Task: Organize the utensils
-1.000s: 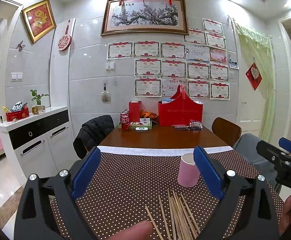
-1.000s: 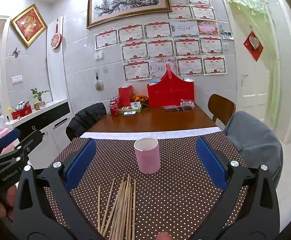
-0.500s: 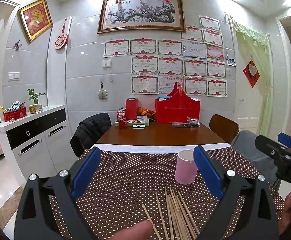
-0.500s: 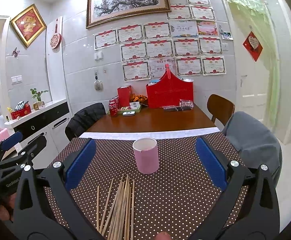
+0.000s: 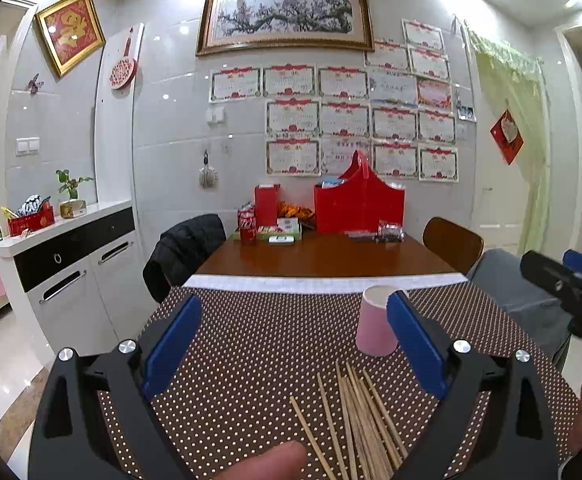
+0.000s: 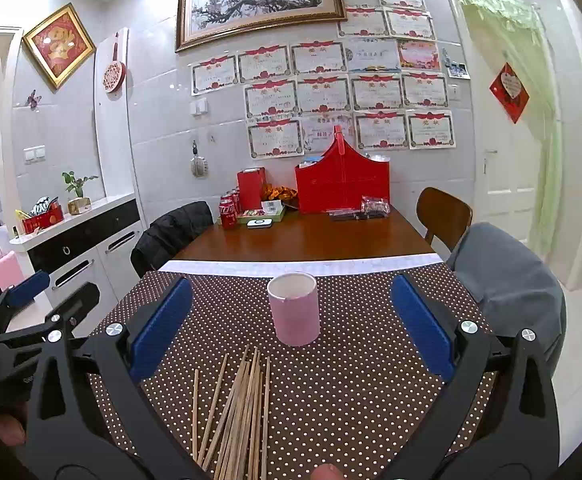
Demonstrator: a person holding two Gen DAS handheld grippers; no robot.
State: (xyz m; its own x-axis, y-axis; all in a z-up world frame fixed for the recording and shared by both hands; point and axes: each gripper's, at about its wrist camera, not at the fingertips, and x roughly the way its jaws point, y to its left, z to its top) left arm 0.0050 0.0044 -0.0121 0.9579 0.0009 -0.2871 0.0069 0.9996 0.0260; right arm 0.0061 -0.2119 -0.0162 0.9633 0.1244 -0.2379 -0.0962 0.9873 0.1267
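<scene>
1. The table [image 6: 331, 240] runs back to the tiled wall; its near half lies under a brown dotted cloth [image 6: 351, 380], and the far end carries red boxes and cans too small to read.
2. The left gripper [image 5: 291, 344] is held above the cloth with its blue-padded jaws spread wide and nothing between them. Its base is cut off by the bottom edge, where a fingertip intrudes.
3. The right gripper [image 6: 291, 328] is likewise wide open and empty above the cloth.
4. A pink cup [image 6: 294, 308] stands upright on the cloth. In the left view one blue pad hides its right side.
5. Wooden chopsticks [image 6: 243, 408] lie loosely bundled just in front of the cup, apart from it. Their near ends run out of frame, so their count is unclear.
</scene>
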